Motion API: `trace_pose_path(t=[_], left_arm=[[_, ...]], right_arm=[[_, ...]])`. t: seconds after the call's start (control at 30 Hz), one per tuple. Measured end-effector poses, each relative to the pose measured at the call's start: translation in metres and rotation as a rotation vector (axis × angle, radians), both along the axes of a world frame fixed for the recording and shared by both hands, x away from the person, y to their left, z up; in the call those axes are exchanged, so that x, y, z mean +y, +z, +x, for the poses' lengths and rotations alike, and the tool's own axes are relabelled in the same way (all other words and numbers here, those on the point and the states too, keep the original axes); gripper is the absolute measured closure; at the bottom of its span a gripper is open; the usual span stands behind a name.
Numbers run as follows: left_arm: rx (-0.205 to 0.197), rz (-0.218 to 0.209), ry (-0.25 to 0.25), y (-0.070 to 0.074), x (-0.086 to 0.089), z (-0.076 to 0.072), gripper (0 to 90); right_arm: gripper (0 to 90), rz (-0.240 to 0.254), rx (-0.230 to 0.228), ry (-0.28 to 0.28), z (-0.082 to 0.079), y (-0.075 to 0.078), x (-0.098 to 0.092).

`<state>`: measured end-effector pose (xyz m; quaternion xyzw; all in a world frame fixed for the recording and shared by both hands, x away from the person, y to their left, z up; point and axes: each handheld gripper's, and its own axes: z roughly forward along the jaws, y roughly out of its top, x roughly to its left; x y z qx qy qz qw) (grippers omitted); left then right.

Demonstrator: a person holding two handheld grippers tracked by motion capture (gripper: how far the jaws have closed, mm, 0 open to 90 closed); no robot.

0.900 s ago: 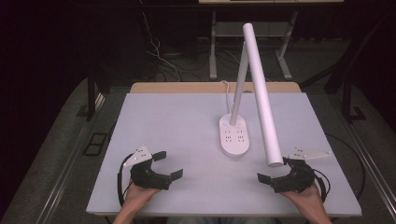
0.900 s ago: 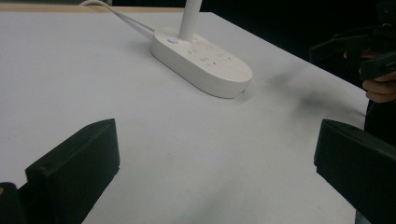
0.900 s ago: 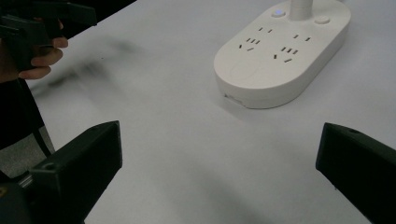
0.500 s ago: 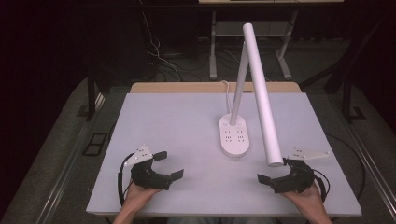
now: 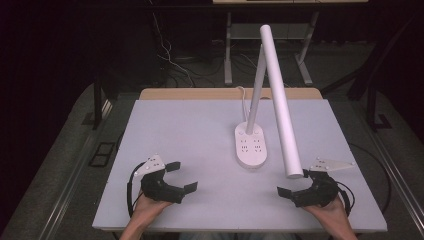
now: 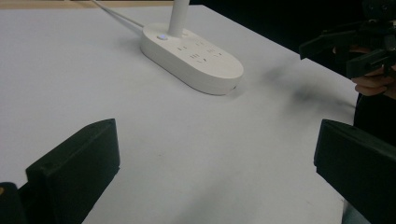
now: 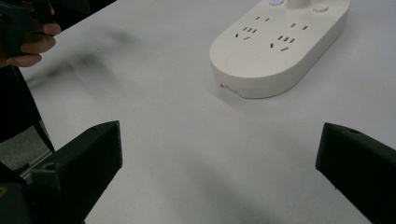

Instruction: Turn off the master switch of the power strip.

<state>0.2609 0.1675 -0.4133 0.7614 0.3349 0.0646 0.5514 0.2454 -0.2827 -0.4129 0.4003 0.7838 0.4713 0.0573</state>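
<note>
A white desk lamp stands mid-table on an oval base [image 5: 251, 145] with power sockets; its post [image 5: 255, 87] rises upright and its long tube head [image 5: 279, 100] slants down toward the front right. The base also appears in the left gripper view [image 6: 194, 58] and the right gripper view [image 7: 280, 42]. My left gripper [image 5: 181, 177] rests open near the front left edge, nothing between its jaws. My right gripper [image 5: 295, 183] rests open near the front right, just below the lamp head's tip. Both are apart from the base.
The white table [image 5: 190, 130] has a wooden strip along its far edge. The lamp's cord [image 5: 243, 100] runs off the back. Dark floor with cables and metal table legs [image 5: 228, 55] lies beyond. The other hand and gripper [image 6: 369, 46] appear across the left gripper view.
</note>
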Motion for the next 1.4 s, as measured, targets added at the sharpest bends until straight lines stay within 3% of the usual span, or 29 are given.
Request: trace_pose_path(t=[0.77, 1.4], left_arm=[[0.010, 0.066, -0.045, 0.018, -0.008, 0.013, 0.0], [0.018, 0.117, -0.080, 0.036, -0.022, 0.035, 0.0]], right_arm=[[0.0, -0.004, 0.005, -0.001, 0.001, -0.001, -0.003], [0.0, -0.011, 0.004, -0.004, 0.001, -0.001, -0.004]])
